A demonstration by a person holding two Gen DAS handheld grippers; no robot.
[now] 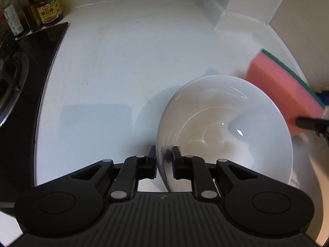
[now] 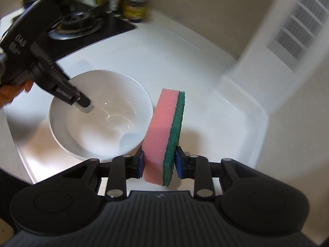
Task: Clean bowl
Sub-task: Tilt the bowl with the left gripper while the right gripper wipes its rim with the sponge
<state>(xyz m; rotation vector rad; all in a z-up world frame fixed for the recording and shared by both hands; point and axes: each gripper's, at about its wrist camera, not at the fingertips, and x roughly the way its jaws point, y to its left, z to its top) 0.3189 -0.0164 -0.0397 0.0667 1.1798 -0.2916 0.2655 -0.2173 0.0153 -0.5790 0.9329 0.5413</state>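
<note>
Far left of the left tongs: gas hob [image 1: 14, 76] with jars and bottles [image 1: 48, 7] behind it, well apart from the work

Left tongs [image 1: 163, 160] – point steeply down at the near rim of the white bowl [image 1: 226, 127]. Rim wall stands between the two fingers; left finger [image 1: 151, 162] outside the bowl, right finger [image 1: 177, 162] inside. Jaws part open, small gaps either side of the wall, pads not pressing as far as can be told. In the right wrist view the same tongs [image 2: 82, 103] come in from the upper left, tip over the bowl's inner wall, a person's hand [image 2: 12, 94] on the grip

Bowl – upright on the white bench [image 1: 123, 61], directly ahead and right of the left tongs; inside looks bare and glossy

Right tongs [image 2: 158, 162] – clamped narrow on a sponge [image 2: 164, 135], pink foam toward the bowl, green scouring side away. Sponge stands on edge between the blue pads [image 2: 178, 163], just right of the bowl, clear of it; motion blur on it in the left wrist view [image 1: 281, 88]

Right of the right tongs: bare bench, then a wall corner and a louvred vent [image 2: 298, 26]
</note>
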